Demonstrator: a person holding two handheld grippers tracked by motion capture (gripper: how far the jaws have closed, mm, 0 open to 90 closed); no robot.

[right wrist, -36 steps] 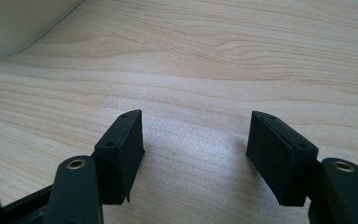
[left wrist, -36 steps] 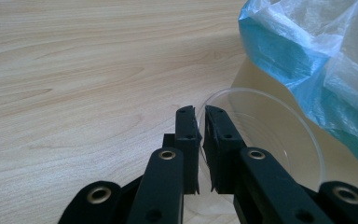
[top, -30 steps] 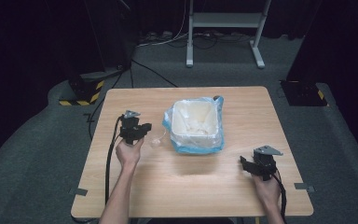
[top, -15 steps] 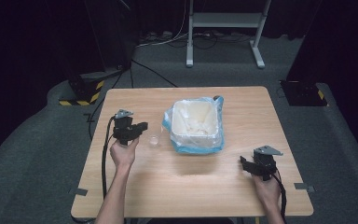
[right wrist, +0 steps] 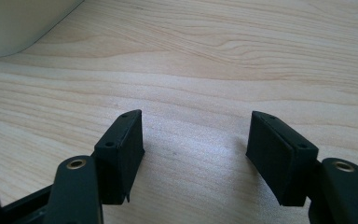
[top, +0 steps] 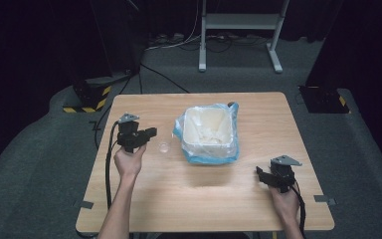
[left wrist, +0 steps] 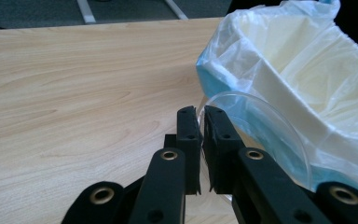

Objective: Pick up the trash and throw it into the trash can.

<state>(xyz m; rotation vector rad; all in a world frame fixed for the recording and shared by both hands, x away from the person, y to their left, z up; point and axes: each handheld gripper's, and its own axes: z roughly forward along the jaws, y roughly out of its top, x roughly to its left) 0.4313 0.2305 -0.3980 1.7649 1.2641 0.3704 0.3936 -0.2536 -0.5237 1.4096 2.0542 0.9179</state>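
We see left gripper [top: 148, 133] at table's [top: 238, 204] left, clamped on rim of clear plastic dish [left wrist: 256, 135], just beside white bin [top: 209, 132] with blue bag liner at centre. Right gripper [right wrist: 193, 149] rests low over table at right, its 2 jaws apart, nothing between.

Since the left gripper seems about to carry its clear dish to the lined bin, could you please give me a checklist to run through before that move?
1. Left gripper shut on the clear dish: ok, the jaws pinch its rim.
2. Dish off the table: cannot tell.
3. Bin open at the top, blue liner over its rim: ok.
4. Path from dish to bin free: ok, bare wood between them in the high view.
5. Right gripper out of the way: ok, it sits at the near right of the table, jaws open and holding nothing.
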